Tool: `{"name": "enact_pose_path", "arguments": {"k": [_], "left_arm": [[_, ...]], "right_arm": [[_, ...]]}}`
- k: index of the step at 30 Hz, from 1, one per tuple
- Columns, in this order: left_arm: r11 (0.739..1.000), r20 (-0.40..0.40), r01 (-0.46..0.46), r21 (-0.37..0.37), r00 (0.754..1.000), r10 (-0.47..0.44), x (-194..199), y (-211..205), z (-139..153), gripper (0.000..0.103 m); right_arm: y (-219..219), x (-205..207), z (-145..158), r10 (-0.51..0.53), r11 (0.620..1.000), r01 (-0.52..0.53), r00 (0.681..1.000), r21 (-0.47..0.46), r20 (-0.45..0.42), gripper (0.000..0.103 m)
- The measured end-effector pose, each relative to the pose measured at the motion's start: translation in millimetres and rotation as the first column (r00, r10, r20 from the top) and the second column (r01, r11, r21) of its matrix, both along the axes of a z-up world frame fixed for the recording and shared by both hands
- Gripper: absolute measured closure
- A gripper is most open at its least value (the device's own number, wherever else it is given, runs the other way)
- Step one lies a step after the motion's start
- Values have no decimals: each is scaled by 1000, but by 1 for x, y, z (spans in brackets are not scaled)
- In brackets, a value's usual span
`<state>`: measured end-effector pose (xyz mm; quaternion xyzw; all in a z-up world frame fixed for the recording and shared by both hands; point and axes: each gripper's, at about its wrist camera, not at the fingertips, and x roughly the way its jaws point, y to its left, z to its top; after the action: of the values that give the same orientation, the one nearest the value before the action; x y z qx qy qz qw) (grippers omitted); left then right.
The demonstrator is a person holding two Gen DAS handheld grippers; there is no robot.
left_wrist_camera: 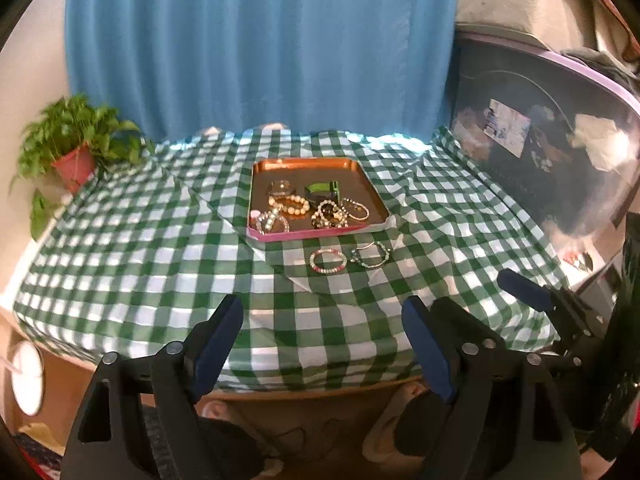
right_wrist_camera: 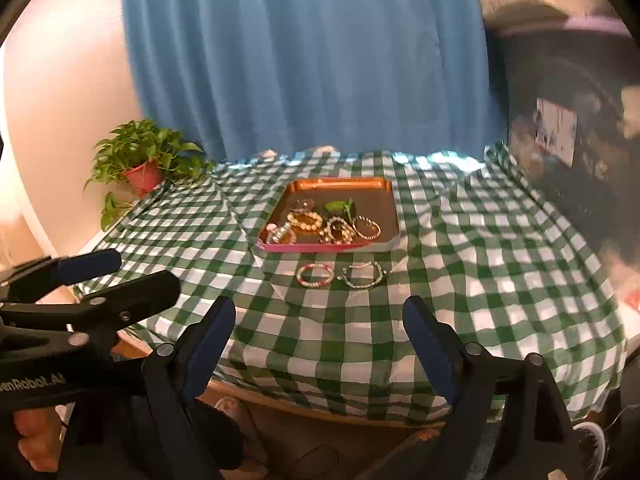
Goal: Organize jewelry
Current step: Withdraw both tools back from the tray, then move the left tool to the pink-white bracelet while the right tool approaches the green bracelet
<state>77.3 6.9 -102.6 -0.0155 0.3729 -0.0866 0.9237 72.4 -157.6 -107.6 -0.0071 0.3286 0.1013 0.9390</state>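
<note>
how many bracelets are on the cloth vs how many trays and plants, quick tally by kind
bracelets on the cloth in front of the tray: 2, pink bracelet and green bracelet
trays: 1, copper tray
potted plants: 1, potted plant
total: 4

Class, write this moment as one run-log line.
left gripper: open, empty | right gripper: open, empty | two bracelets: on checked cloth, in front of tray | tray: holds jewelry
</note>
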Motion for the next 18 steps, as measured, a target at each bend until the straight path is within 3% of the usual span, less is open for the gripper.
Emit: {"name": "enact_pose_path", "arguments": {"k": [3, 7, 11, 14, 18], "left_arm": [[999, -36, 2, -40, 999, -3, 20, 4, -19, 20], [1000, -62, 3, -27, 998, -5, 48, 4, -39, 20], [1000, -19, 9, -22, 1000, -10, 81, 8, -54, 20], [1000, 62, 7, -17, 998, -6, 113, 16, -66, 20], [998, 70, 36, -43, 997, -32, 153, 20, -87, 20]], "right_arm": [[-4, 15, -14, -5, 1000, 5, 1000, 9, -25, 19], [-5, 34, -31, 18, 1000, -18, 999, 6, -42, 19], [-6, 61, -46, 30, 999, -31, 999, -27, -40, 15], [-11, 92, -50, 22, 998, -23, 1000, -60, -19, 14], [-23, 140, -53, -7, 998, 8, 1000, -67, 17, 14]]}}
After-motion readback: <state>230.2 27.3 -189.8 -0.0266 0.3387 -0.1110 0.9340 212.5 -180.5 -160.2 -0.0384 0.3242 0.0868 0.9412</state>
